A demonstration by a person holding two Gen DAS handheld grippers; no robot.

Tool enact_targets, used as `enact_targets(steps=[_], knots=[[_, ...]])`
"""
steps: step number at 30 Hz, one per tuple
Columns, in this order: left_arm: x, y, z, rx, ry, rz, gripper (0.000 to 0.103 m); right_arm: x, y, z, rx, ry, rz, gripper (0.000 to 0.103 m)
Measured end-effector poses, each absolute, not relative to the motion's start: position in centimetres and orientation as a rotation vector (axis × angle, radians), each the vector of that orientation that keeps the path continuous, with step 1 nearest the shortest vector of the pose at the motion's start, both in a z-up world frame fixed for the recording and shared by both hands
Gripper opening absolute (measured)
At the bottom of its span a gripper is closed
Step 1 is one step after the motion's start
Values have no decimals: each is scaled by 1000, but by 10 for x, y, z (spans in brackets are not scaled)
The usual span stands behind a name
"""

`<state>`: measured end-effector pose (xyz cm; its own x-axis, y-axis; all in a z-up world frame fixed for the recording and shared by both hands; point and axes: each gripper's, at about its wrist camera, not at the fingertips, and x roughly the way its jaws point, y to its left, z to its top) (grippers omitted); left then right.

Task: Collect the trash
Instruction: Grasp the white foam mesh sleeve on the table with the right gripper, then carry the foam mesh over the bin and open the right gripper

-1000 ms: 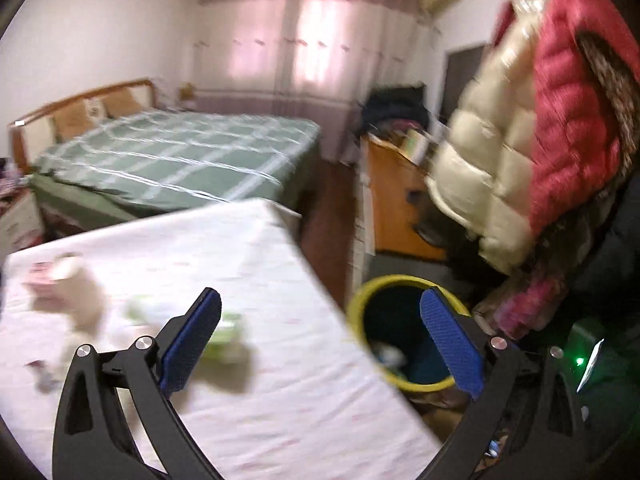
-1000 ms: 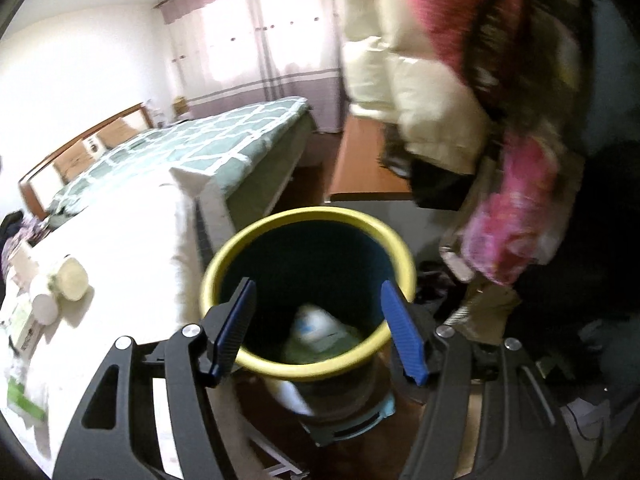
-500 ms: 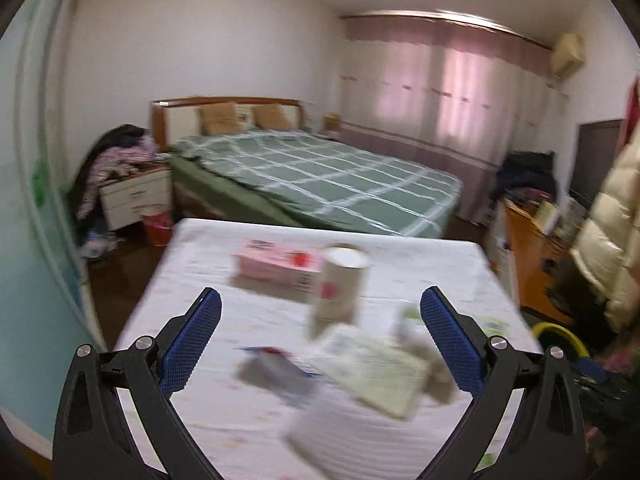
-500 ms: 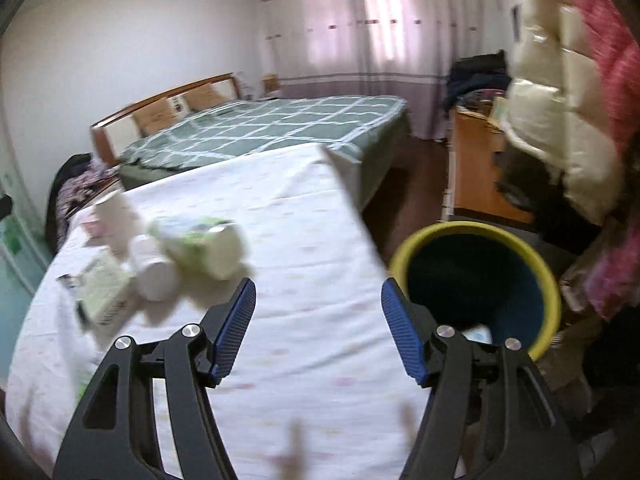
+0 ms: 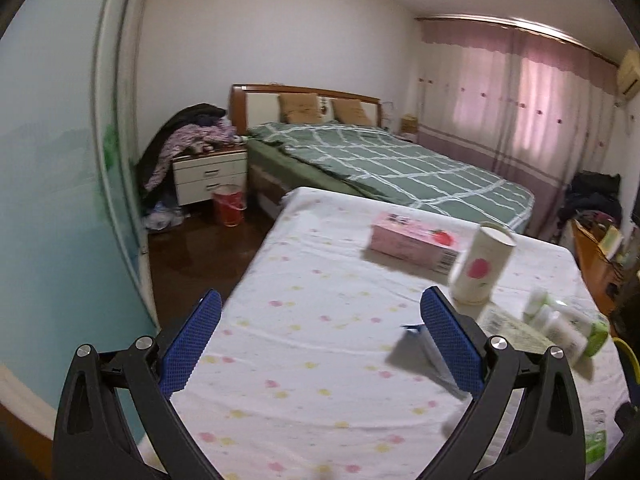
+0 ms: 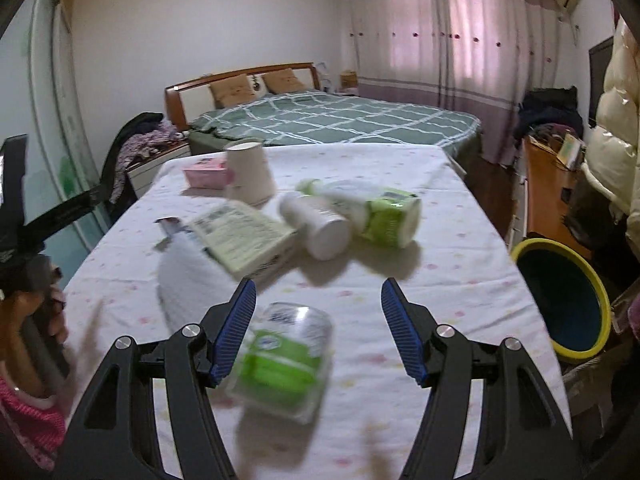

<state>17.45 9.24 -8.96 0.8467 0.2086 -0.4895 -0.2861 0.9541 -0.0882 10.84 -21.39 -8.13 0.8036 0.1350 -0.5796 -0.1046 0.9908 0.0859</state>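
Note:
Trash lies scattered on a table with a white dotted cloth (image 6: 452,240). In the right wrist view I see a clear plastic tub with a green label (image 6: 284,364), a white bottle (image 6: 316,224), a green-labelled bottle (image 6: 380,212), a flat carton (image 6: 244,236), a paper cup (image 6: 248,178) and a pink box (image 6: 206,172). My right gripper (image 6: 318,332) is open just above the tub, which lies by its left finger without being pressed. The yellow-rimmed bin (image 6: 560,300) stands on the floor to the right. My left gripper (image 5: 320,336) is open over bare cloth, with the cup (image 5: 482,266), the pink box (image 5: 412,240) and a blue-and-white wrapper (image 5: 420,344) off to its right.
A crumpled white tissue (image 6: 188,280) lies left of the carton. A person's hand (image 6: 36,320) holds the left gripper at the left edge. Behind the table are a green-checked bed (image 5: 400,164), a nightstand (image 5: 208,176) and a red bucket (image 5: 228,204). Coats hang above the bin.
Both views have swung left, away from the bin and onto the table. The right gripper now hangs over the green-labelled tub; the left one has passed the pile to bare cloth.

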Motion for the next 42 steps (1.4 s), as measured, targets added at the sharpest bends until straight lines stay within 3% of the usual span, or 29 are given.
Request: enact_targets(steps=[21,23,24,25,42], knots=[[174,103,-90,-144,468,445,98,159,-137,-107,-136,802,371,62],[173,103,-91,-147,469,447,98,159,-136,-109,-137,817,372,38],[173,104,-91,-150,468,446,98,160,-135,-111,-137,830,373,17],[173,104,-91,-152,468,446,98,161,-135,-113,-127,845,380,14],[173,102,-93,-163,476,438,98,140,-159,-68,-12,721,398,10]])
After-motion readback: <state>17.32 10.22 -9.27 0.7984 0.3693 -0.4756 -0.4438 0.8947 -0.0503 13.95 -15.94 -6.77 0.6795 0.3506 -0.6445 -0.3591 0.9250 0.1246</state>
